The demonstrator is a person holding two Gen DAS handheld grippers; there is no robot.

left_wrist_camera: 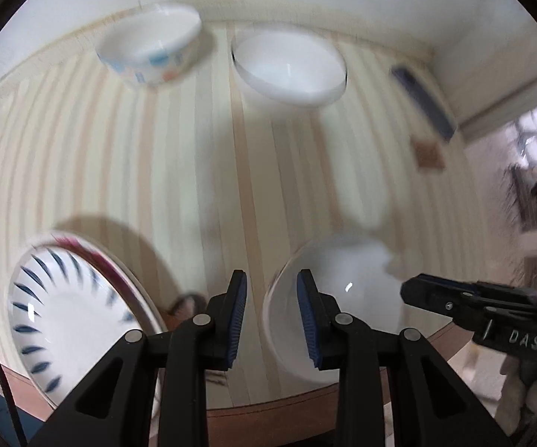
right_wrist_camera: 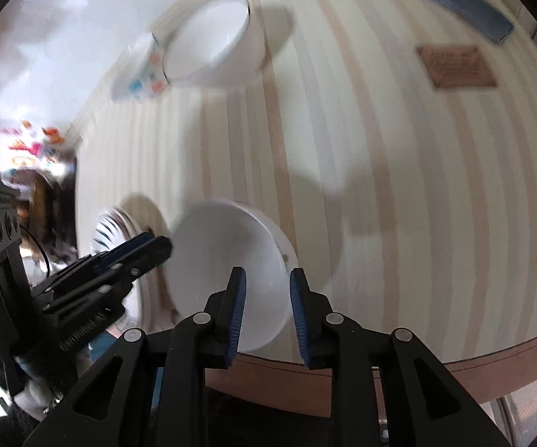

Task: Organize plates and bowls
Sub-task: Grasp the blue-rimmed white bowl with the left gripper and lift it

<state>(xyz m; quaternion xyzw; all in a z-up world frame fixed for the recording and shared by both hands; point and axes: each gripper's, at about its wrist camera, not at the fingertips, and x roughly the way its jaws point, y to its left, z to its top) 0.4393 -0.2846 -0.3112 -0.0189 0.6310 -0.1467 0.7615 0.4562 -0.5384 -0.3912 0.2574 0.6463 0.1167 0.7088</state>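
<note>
Fingers (right_wrist_camera: 236, 311) parted, white bowl (right_wrist_camera: 227, 272) motion-blurred

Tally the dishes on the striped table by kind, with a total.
Plain white bowls: 2, one far, one at the near edge
Patterned bowl with coloured squares: 1
Plate with blue dashes: 1
Total: 4 dishes
</note>
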